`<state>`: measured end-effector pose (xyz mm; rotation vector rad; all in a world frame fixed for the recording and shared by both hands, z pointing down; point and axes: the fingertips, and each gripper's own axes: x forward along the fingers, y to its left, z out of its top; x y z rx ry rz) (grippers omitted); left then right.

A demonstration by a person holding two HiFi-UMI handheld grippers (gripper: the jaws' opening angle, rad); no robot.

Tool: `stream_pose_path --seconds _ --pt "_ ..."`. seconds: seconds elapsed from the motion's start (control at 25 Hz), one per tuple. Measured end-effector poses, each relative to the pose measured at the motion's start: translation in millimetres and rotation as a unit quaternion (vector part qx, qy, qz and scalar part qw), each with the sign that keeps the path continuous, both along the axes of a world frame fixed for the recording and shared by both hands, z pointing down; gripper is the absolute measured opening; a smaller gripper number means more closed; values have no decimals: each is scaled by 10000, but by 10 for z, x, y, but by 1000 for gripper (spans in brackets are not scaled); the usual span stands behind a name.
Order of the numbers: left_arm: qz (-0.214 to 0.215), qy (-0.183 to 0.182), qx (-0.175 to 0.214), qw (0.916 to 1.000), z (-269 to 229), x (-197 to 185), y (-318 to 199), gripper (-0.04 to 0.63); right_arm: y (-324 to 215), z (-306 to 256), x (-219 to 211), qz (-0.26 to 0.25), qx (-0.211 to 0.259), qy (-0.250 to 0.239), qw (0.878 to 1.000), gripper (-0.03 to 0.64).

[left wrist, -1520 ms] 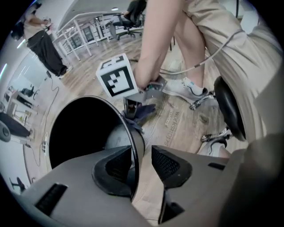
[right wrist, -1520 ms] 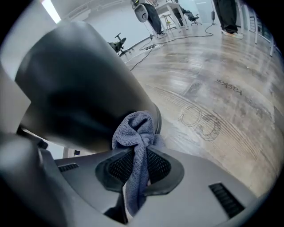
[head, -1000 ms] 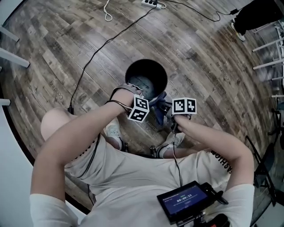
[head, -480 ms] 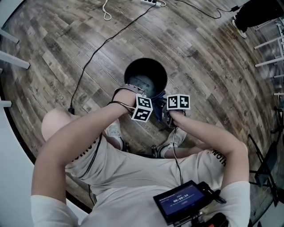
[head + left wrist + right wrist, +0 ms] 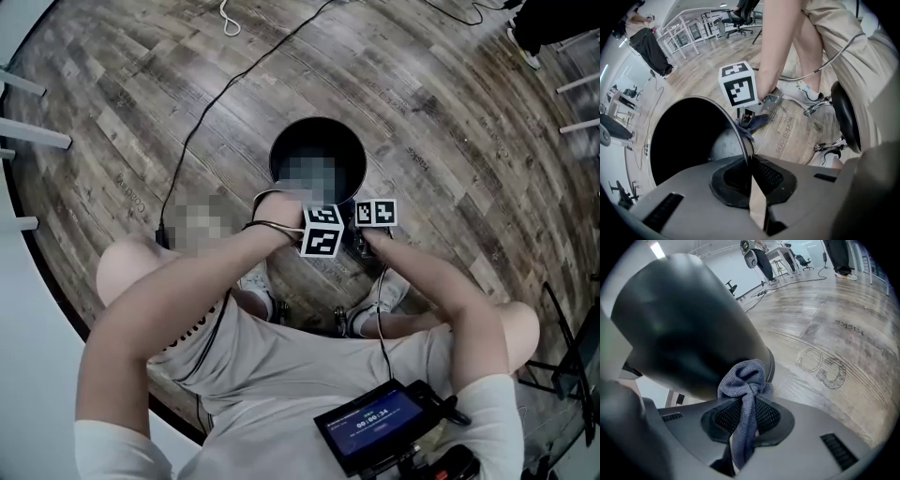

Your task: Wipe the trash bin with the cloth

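Note:
A black round trash bin [image 5: 281, 150] stands on the wood floor in front of me. My left gripper [image 5: 319, 221] points straight down at its near rim. In the left gripper view the thin rim [image 5: 743, 140] runs between the jaws, which have just closed on it, so the left gripper [image 5: 750, 164] is shut on the rim. My right gripper [image 5: 356, 232] sits just right of it, low beside the bin. The right gripper [image 5: 746, 414] is shut on a bunched blue-grey cloth [image 5: 744, 380] that presses on the bin's outer wall [image 5: 689, 319]. The cloth [image 5: 753, 123] also shows under the right gripper's marker cube [image 5: 738, 86].
Black cables [image 5: 216, 94] trail over the floor behind the bin. A stool's black seat [image 5: 846, 117] and a shoe [image 5: 801, 89] are close behind the grippers. White frame legs [image 5: 28, 136] stand at the left, and a device with a lit screen [image 5: 375, 427] hangs at my chest.
The right gripper has sunk beside the bin with the cloth, which no longer shows in the head view. The left gripper has shifted a little right at the rim.

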<state>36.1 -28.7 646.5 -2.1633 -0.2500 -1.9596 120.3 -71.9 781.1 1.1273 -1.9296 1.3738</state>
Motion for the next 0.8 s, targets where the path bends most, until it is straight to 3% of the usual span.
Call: stream_pose_path --seconds 0.28,0.48,0.6,0.8 --pt "-109 156 15 9998 -20 78 -51 26 -88 471 92 680 -406 18 9969 60" --pt "-43 386 -20 9992 -54 128 -3 28 21 267 167 411 -694 240 9965 60" --pt "221 491 4 9986 -130 112 5 76 186 -10 198 -23 -770 348 9964 60" --pt "848 79 50 9964 -102 -170 29 137 338 -684 118 -102 -680 10 9976 60"
